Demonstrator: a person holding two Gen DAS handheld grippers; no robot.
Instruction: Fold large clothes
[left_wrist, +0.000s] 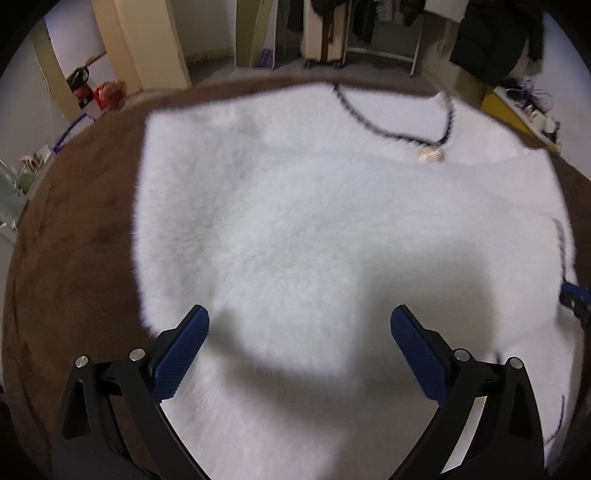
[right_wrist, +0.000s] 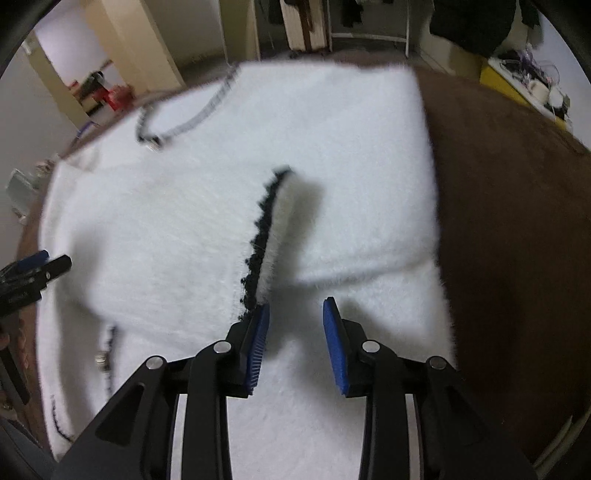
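Observation:
A white fluffy garment (left_wrist: 295, 221) with black trim lies spread on a brown cover (left_wrist: 74, 240). Its black-edged neckline (left_wrist: 369, 122) and a round button (left_wrist: 429, 153) sit at the far side. My left gripper (left_wrist: 300, 312) hovers over the near part, open wide with nothing between its fingers. In the right wrist view a sleeve (right_wrist: 351, 166) is folded across the body of the garment (right_wrist: 166, 229), and its black-trimmed cuff edge (right_wrist: 264, 236) runs down to my right gripper's left fingertip. The right gripper (right_wrist: 295, 304) is open, with only bare fleece in the gap. The left gripper (right_wrist: 37, 273) shows at the left edge.
The brown cover (right_wrist: 517, 221) extends past the garment on both sides. Beyond its far edge stand a pale suitcase (left_wrist: 325, 33), a hanging dark coat (left_wrist: 495, 37), a yellow box (left_wrist: 506, 107) with clutter, and red bags (left_wrist: 109, 94) by a doorway.

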